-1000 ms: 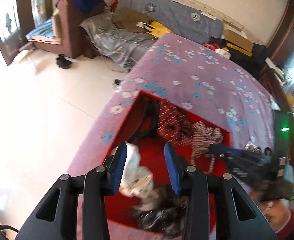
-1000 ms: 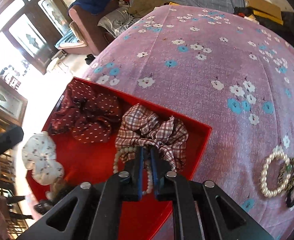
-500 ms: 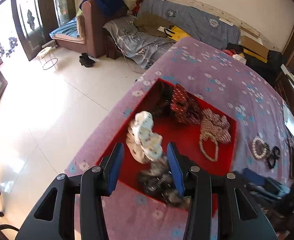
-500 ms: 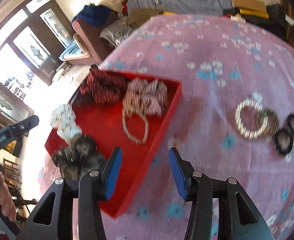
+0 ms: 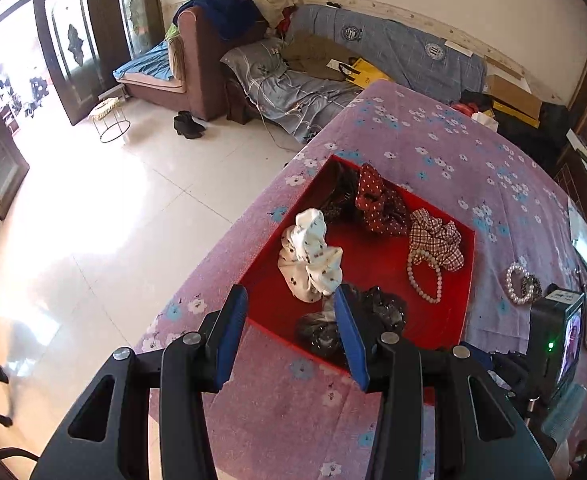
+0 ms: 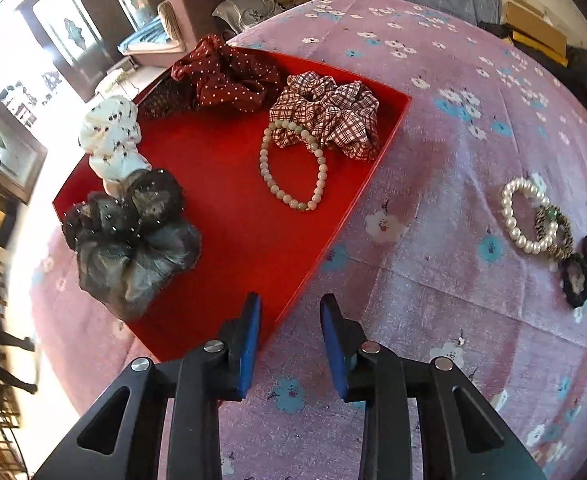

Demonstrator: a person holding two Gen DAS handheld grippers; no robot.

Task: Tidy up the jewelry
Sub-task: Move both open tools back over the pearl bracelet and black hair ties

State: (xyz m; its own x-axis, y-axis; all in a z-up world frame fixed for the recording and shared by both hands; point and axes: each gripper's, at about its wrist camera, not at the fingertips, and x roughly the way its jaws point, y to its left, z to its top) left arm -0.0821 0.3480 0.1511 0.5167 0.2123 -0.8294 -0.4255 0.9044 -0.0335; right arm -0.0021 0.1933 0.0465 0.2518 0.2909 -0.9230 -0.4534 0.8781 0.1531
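Living room with pale tiled floor, glass-paned doors and a cluttered sofa (image 5: pixel 293 80) behind a tabletop (image 6: pixel 453 120) draped in purple cloth printed with white and blue flowers. Ahead of both sets of fingers, a shallow red tray (image 6: pixel 229 216) on the cloth.

Left gripper (image 5: pixel 291 334): blue-padded fingers spread wide, nothing between them, hovering over the near edge of the tray. Just beyond the fingertips, a white floral scrunchie (image 5: pixel 309 256); partly hidden behind the right finger, a sheer black scrunchie (image 5: pixel 385 308). Farther off in the tray, a dark red polka-dot scrunchie (image 5: pixel 377 200) and a plaid scrunchie (image 5: pixel 437 236), with a pale bead bracelet (image 5: pixel 425 276) touching the plaid one.

Right gripper (image 6: pixel 289 344): fingers parted, empty, above the near corner of the tray. Ahead and left of the fingers, the tray's contents. Ahead and far right, well apart from the tray, on the cloth: a white pearl bracelet (image 6: pixel 511 220) overlapped by a dark patterned bracelet (image 6: pixel 559 236), with two black crocheted flower pieces (image 6: pixel 577 276) just beside.
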